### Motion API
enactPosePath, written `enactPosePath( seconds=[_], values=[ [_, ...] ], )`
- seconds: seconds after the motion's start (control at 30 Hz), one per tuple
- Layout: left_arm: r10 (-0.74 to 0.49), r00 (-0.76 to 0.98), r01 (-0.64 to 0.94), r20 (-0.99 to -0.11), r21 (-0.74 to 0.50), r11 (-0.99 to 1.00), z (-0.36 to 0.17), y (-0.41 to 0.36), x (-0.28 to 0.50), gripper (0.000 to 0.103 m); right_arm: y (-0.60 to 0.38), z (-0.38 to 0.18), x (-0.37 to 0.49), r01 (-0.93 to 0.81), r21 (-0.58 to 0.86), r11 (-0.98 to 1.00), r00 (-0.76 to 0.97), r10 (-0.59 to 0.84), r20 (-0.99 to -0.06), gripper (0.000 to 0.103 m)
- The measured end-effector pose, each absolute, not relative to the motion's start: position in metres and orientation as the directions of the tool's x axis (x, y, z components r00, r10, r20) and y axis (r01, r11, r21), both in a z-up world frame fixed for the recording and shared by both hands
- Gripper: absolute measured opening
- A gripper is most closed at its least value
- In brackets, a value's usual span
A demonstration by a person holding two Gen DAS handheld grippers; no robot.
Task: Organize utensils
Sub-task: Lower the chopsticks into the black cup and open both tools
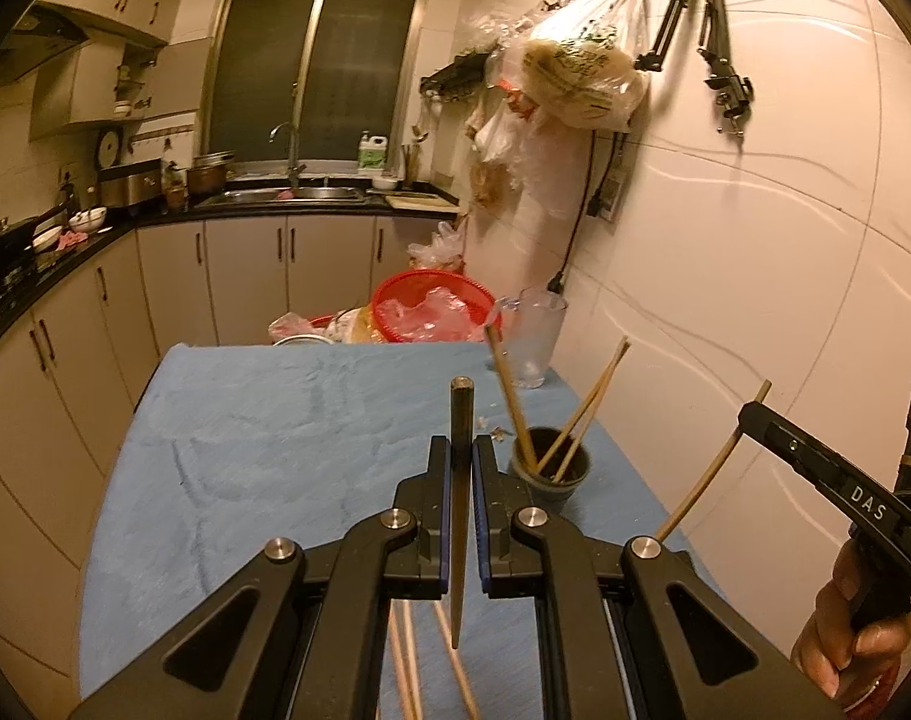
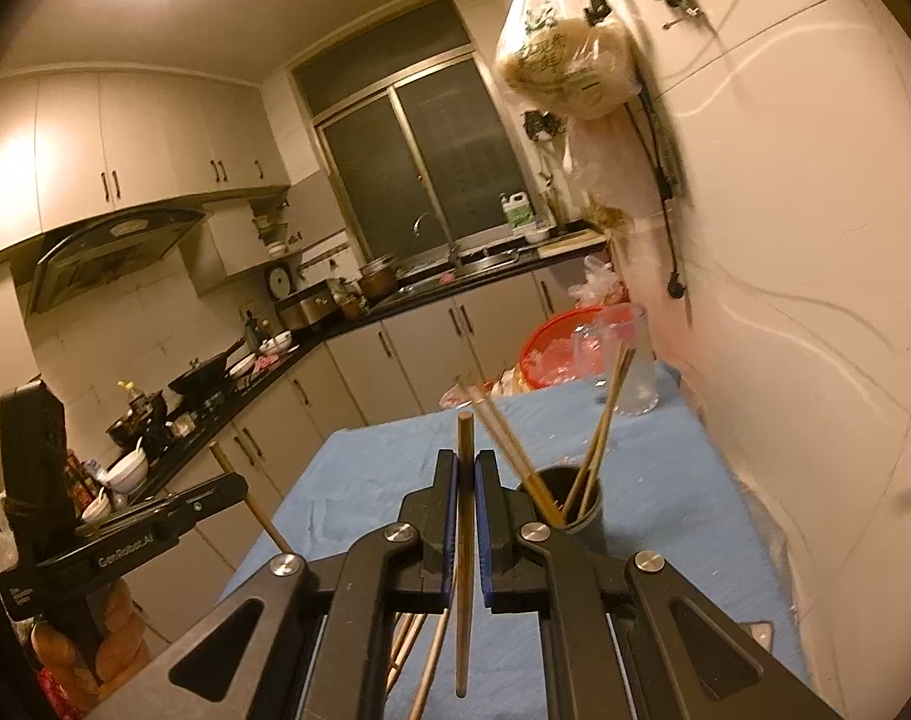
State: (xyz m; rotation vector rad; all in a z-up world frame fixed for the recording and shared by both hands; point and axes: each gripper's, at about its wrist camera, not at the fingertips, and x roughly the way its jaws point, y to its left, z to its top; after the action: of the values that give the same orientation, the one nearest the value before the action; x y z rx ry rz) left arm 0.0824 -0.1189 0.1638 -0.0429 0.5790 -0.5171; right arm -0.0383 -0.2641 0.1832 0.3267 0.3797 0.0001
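Nearest item: left gripper [image 1: 461, 462], clenched on one dark chopstick [image 1: 460, 480]. The stick stands nearly upright between the pads, blunt end up, tapered tip hanging below the jaws above the tabletop [image 1: 245, 420]. Long axis close to vertical.

Right gripper [image 2: 467, 480]: likewise clenched on a single brown chopstick [image 2: 464, 540], long axis near vertical, blunt end up, thin tip down. Seen from the left wrist view, this stick leans somewhat, its top tilted toward the wall.

Holder: a dark round cup [image 1: 551, 468] on the blue-covered tabletop, just ahead and to the right of the left gripper. It already carries several light chopsticks [image 1: 581, 414], which fan outward, one leaning left, the others right.

Loose stock: further pale chopsticks [image 1: 407, 660] lie on the cloth beneath the grippers, still to be gathered.

Also present: a clear glass jug [image 1: 536, 336] at the far edge by the wall; a red basin [image 1: 434, 306] behind the tabletop.

Hazards, as judged:
- The splayed sticks crowd the cup's mouth; a descending tip may strike one and lever the cup over or flick a stick out.
- Each stick is pinched at one narrow point, so it may pivot or slip if its tip catches the rim.
- Both grippers heading for the same small opening may collide.
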Motion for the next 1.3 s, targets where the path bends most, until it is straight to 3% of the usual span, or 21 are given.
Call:
enactPosePath(
  seconds=[0.7,0.83,1.3],
  values=[
    [-0.556,0.721,0.525,-0.414,-0.197,0.828,0.233,-0.200,0.134,0.007,-0.322,0.258,0.010,0.149,0.303,0.941,0.966,-0.073,-0.248,0.006],
    [-0.563,0.712,0.525,-0.420,-0.216,0.824,0.224,-0.216,0.153,0.007,-0.330,0.250,0.035,0.170,0.294,0.941,0.958,-0.088,-0.273,0.006],
    [-0.532,0.635,0.470,-0.561,-0.267,0.842,0.146,-0.239,0.207,0.007,-0.356,0.173,0.088,0.216,0.319,0.923,0.903,-0.064,-0.424,0.006]
  ],
)
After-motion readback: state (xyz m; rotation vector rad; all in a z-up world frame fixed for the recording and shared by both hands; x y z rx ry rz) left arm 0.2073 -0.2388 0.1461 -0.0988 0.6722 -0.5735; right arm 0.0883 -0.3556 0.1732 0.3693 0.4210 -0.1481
